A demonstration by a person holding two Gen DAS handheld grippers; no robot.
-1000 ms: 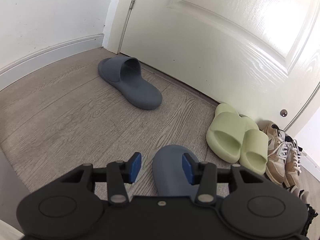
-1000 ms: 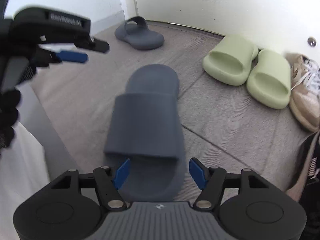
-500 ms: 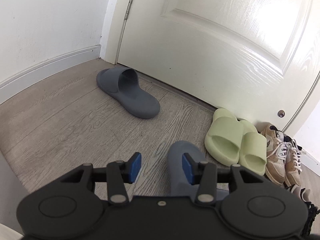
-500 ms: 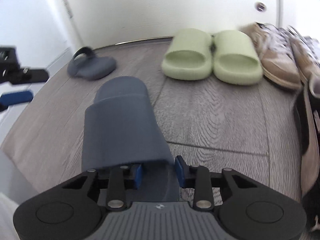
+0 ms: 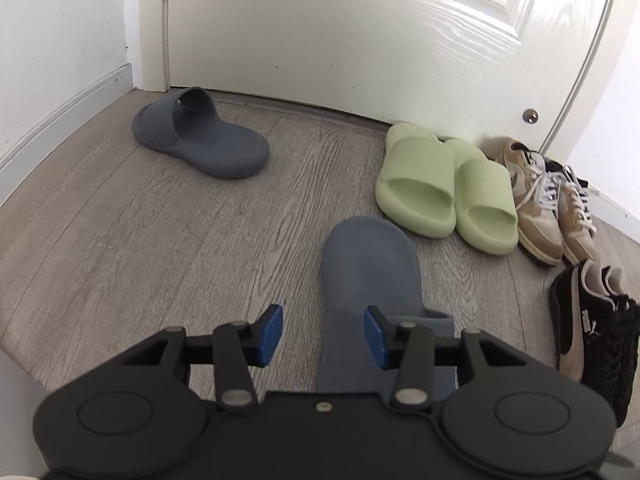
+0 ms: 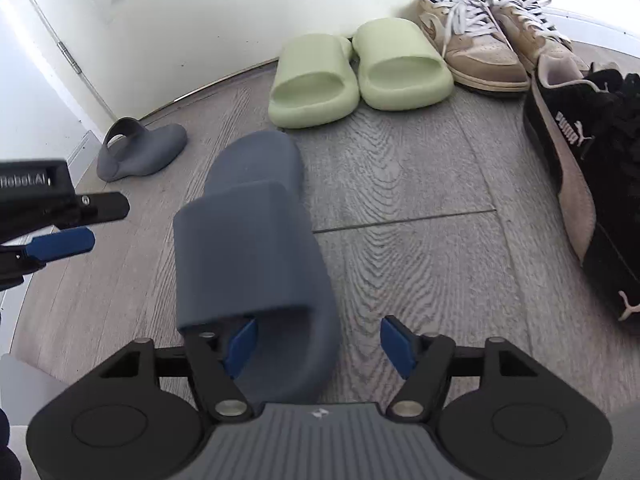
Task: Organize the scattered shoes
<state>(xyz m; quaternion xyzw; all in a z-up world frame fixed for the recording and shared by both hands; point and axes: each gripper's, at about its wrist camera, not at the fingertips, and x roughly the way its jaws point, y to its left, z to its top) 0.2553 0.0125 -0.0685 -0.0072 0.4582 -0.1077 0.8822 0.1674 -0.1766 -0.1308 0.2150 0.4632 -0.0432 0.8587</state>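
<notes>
The near grey foam slide (image 6: 256,248) lies on the grey wood-plank floor (image 6: 420,264) just short of the 2 pale green foam slides (image 6: 352,72), toe pointing far toward them and heel toward us. Its long axis runs almost straight away from our right gripper (image 6: 318,344), leaning slightly left. That gripper sits at the heel: the left blue pad (image 6: 240,344) is tucked in under the strap's rear edge, the right pad stands clear of the slide's outer wall over bare floor. The jaws have just been opening and now stand wide, with the heel between them but nothing pinched. We judge the right hand the nearer one for any further nudge, and the slide needs to go forward and left of the green pair.

The second grey foam slide (image 5: 200,136) lies far left by the white door (image 5: 360,32), crosswise, well apart from its mate. Our left gripper (image 5: 323,334) hovers half open and empty, angled down beside the near slide's left edge. Tan lace-up sneakers (image 6: 488,44) and black suede sneakers (image 6: 576,148) line the right side.
</notes>
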